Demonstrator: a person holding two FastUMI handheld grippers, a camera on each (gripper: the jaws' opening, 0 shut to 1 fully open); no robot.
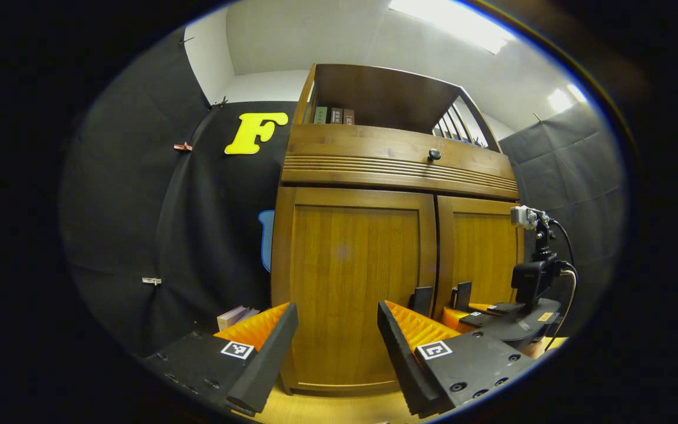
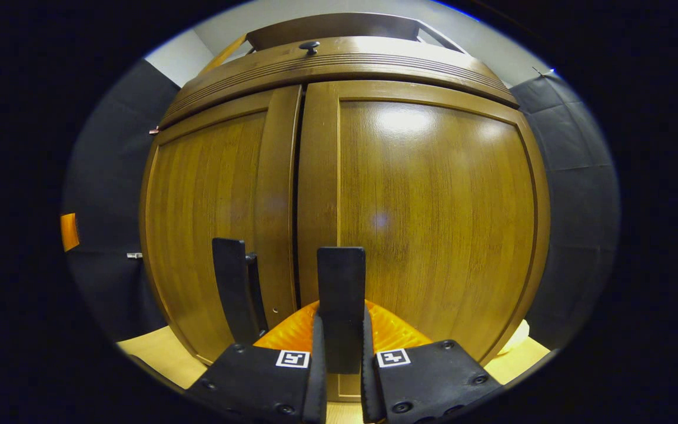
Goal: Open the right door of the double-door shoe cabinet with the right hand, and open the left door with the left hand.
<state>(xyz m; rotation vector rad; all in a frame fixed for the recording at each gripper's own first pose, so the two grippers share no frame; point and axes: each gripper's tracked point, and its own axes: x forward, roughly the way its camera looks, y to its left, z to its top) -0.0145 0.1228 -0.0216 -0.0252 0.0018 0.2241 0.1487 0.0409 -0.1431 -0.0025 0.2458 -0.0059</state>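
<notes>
I am closing my right gripper [image 2: 339, 353] on the flat dark handle of the right door [image 2: 342, 294], both fingers pressing its lower end from either side. The right door [image 2: 433, 218] is sitting shut in front of me, flush with its neighbour, with only the thin dark seam between them. Just beside my hold, across that seam, the left door's handle [image 2: 230, 288] is standing untouched.

My left gripper [image 1: 336, 347] is hanging wide open, holding nothing, facing the left door [image 1: 354, 282] of the shoe cabinet [image 1: 398, 171] from a short way back. From here I am seeing my right gripper [image 1: 495, 321] low at the meeting of the doors, by the two small handles.

So I judge I am at the first step: the hold on the right handle is made, the pull not yet begun. The next move is calling for a steady draw toward me, swinging outward round the hinge on the far right edge, without letting the slim handle slip out of the pinch. After that my left gripper needs to close in on its own handle.

Both doors being shut, I cannot tell what the cabinet is holding. Above the drawer with its round knob [image 1: 434, 154], the open top shelf [image 1: 386, 97] is holding a few books [image 1: 334, 115] upright at its left end.
</notes>
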